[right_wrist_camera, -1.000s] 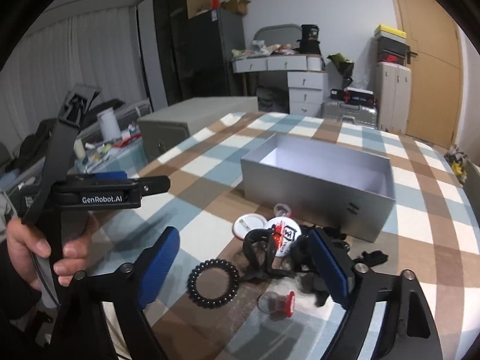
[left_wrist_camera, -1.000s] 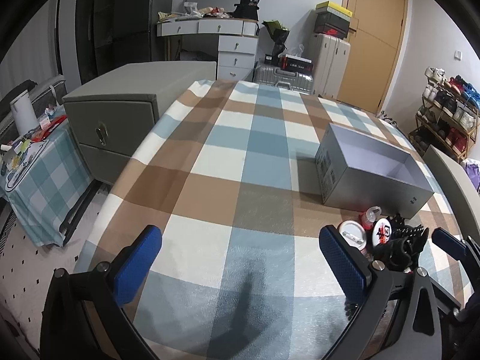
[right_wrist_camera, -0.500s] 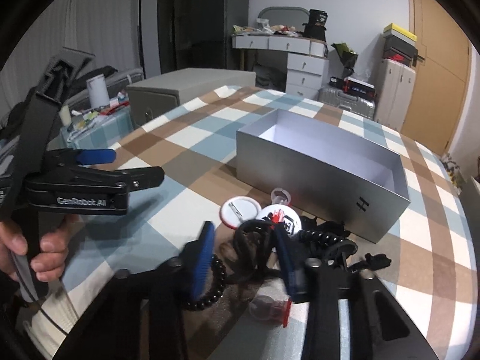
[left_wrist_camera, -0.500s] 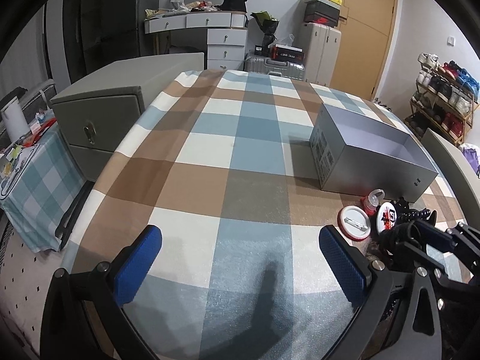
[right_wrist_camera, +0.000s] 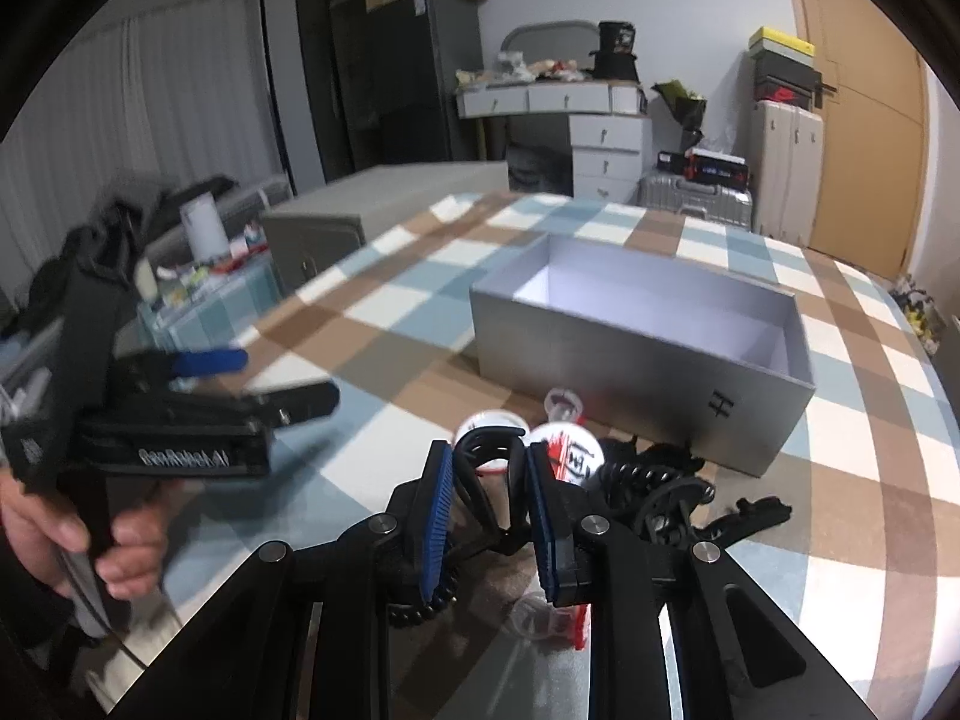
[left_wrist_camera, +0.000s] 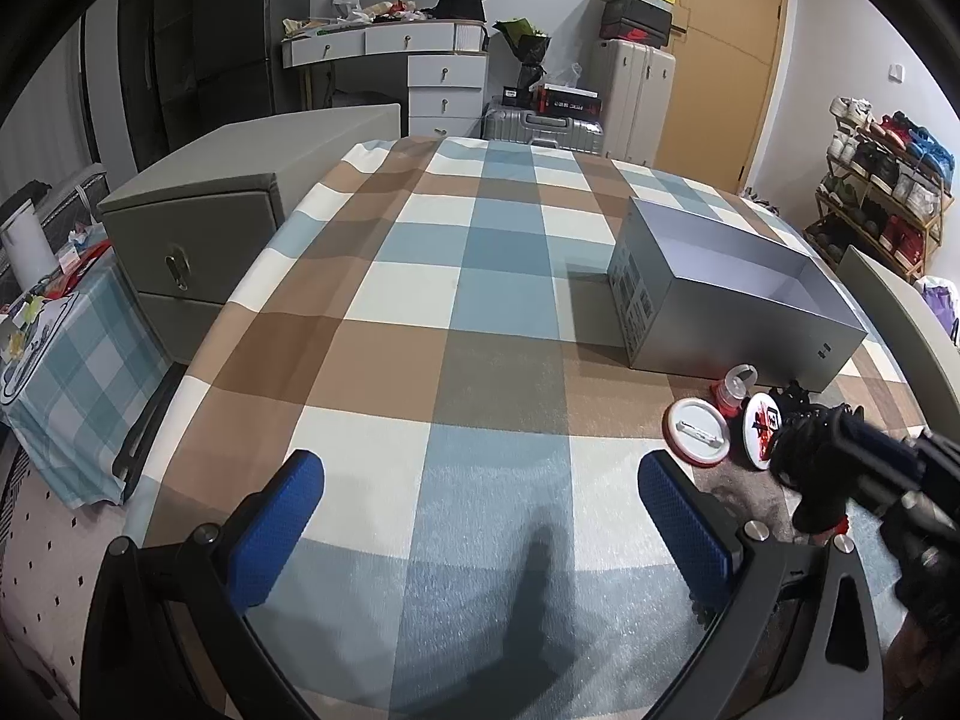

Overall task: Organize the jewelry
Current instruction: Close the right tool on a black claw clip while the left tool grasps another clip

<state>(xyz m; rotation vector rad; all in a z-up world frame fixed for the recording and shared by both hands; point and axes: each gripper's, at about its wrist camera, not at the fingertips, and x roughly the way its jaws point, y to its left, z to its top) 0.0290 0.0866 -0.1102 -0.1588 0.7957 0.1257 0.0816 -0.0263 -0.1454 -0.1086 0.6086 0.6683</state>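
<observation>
An open grey box [right_wrist_camera: 648, 354] [left_wrist_camera: 732, 294] stands on the checked tablecloth. In front of it lie round badges [left_wrist_camera: 696, 433] [right_wrist_camera: 570, 453], a small clear ring case with a red base [left_wrist_camera: 731, 387], black hair clips [right_wrist_camera: 672, 486] and a black bead bracelet [right_wrist_camera: 420, 606]. My right gripper [right_wrist_camera: 489, 480] is shut on a black hair claw clip [right_wrist_camera: 486, 462] and holds it just above the pile; it also shows in the left wrist view [left_wrist_camera: 840, 456]. My left gripper [left_wrist_camera: 480, 516] is open and empty over the tablecloth, left of the pile.
A grey cabinet [left_wrist_camera: 234, 228] stands beside the table's left edge. A low side table with clutter [left_wrist_camera: 54, 324] is further left. A second clear case [right_wrist_camera: 546, 612] lies under my right gripper. A shoe rack [left_wrist_camera: 882, 180] is at the far right.
My right gripper has closed from wide open onto the black claw clip and lifted it a little. My left gripper has stayed open, shifting slightly.
</observation>
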